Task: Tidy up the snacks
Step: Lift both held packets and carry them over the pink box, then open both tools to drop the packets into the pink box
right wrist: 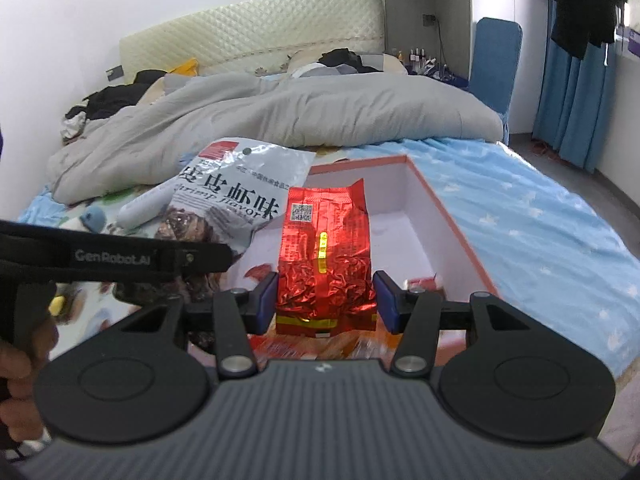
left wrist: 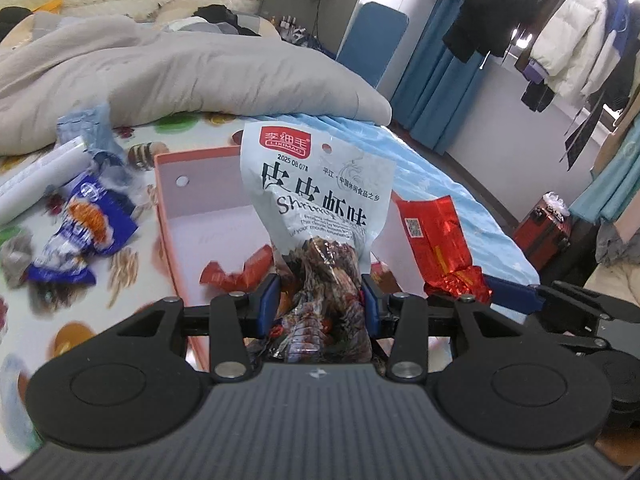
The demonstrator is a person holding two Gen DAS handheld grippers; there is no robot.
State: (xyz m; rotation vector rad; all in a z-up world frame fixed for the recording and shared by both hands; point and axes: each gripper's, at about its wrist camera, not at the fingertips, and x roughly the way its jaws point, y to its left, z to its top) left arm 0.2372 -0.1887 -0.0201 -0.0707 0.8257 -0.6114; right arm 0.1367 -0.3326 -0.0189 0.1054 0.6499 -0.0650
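Pink-walled box [left wrist: 172, 216] on the bed holds a few red packets, while the left hand-held gripper [left wrist: 320, 304] pinches the shrimp snack bag [left wrist: 316, 200] and the right hand-held gripper [right wrist: 326, 300] brackets the red foil packet [right wrist: 326, 256] above it, with blue wrappers [left wrist: 80, 232] left beside the box, so I judge sorting midway.

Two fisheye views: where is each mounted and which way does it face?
Left wrist: on the left gripper, facing along its fingers at the shrimp-flavor snack bag it grips above the pink box.
Right wrist: on the right gripper, facing the red foil packet; a hand shows.
Shared: bag, packet, box, grey duvet.
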